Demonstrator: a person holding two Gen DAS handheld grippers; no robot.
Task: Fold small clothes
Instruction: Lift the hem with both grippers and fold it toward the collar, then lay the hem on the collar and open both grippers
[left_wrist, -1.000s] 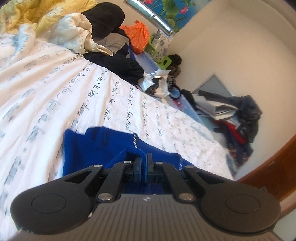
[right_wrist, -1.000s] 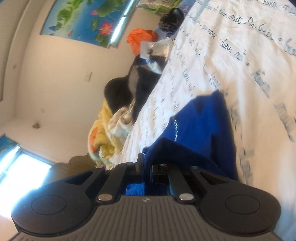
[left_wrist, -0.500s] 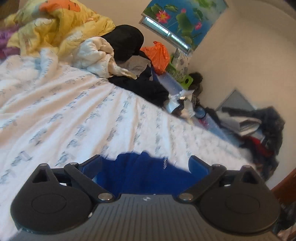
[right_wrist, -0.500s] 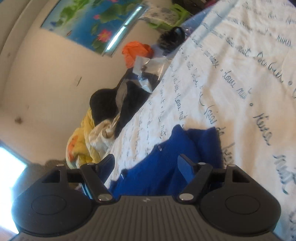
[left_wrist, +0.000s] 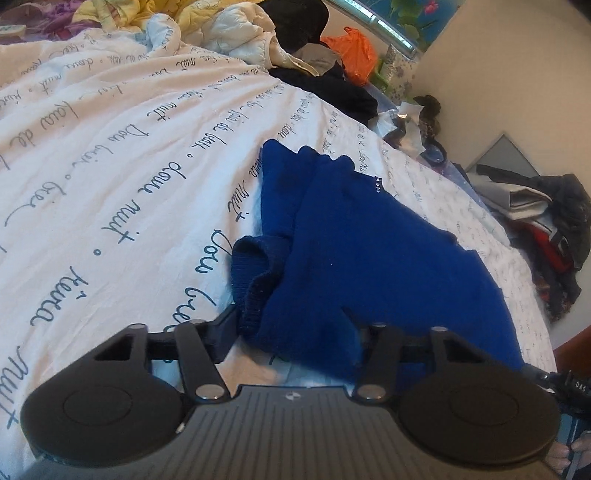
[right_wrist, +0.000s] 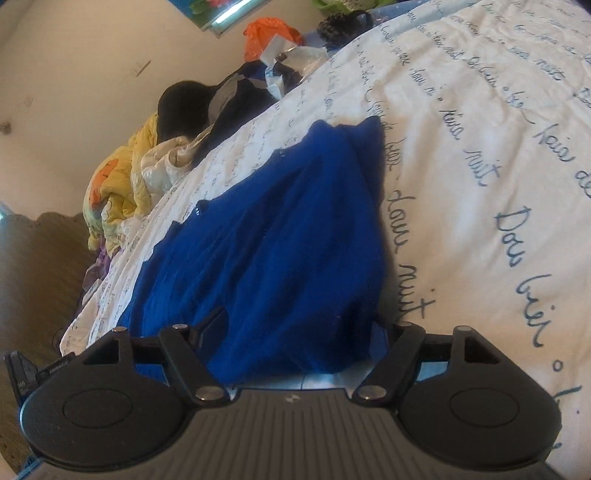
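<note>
One bed (left_wrist: 110, 155) fills the room, its white sheet printed with script. A blue knitted sweater (left_wrist: 362, 251) lies rumpled near the sheet's near edge, one ribbed cuff (left_wrist: 255, 273) curled up. The left gripper (left_wrist: 291, 332) and right gripper (right_wrist: 295, 332) each straddle its near hem, jaws apart and closing, cloth between them, not yet pinched.
</note>
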